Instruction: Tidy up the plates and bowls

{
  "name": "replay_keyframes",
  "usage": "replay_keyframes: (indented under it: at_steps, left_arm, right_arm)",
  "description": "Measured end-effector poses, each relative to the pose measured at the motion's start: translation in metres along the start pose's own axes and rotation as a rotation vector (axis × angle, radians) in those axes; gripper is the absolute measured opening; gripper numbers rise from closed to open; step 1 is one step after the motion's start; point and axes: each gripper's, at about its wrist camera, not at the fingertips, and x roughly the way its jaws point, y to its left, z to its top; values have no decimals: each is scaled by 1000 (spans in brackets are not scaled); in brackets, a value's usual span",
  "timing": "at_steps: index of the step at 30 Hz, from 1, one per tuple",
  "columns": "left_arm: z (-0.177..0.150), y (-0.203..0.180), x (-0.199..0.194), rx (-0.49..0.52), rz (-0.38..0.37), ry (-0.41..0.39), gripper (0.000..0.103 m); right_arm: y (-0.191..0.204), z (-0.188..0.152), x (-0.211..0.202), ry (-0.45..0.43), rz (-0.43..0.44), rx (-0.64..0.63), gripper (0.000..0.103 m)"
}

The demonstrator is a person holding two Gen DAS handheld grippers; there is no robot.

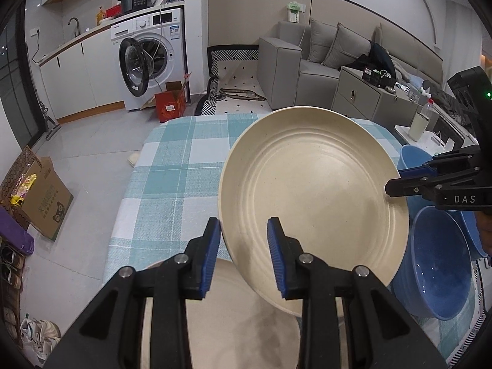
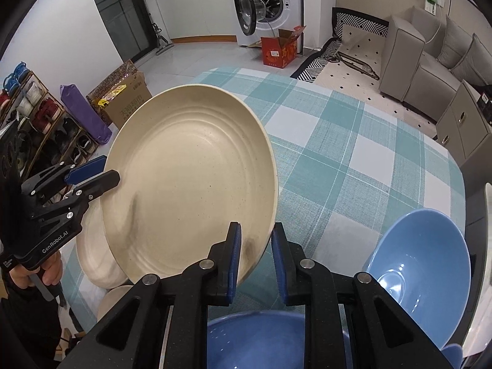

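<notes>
On my left wrist view, the left gripper [image 1: 244, 256] pinches the cream plate [image 1: 313, 196] at its lower rim, mid-frame. On my right wrist view, the right gripper [image 2: 256, 261] clamps that plate's right edge; 2 blue bowls [image 2: 421, 264] sit lower right.

Even, cool indoor light fills both views, bright enough and mostly sharp. Soft glare sheens the cream plate [image 1: 313, 196] and glints in the blue bowl [image 2: 421, 273]; grey shadows smudge the plate's near rim. Fisheye bending curves the checked tablecloth [image 2: 353, 160] and walls, and black vignette crowds every corner.
</notes>
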Motion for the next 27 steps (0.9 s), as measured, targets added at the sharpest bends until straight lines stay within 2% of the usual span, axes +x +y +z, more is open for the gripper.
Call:
replay_keyframes:
  at_steps: [13,27]
  left_arm:
    - [-25,10,-46,-12,31,-65,30]
    - [-56,10,-81,9,41,-96,30]
  right_arm:
    - [43,-22,-33,-49,10,-52,20]
    - [73,-62,-54,-87,12,-70,20]
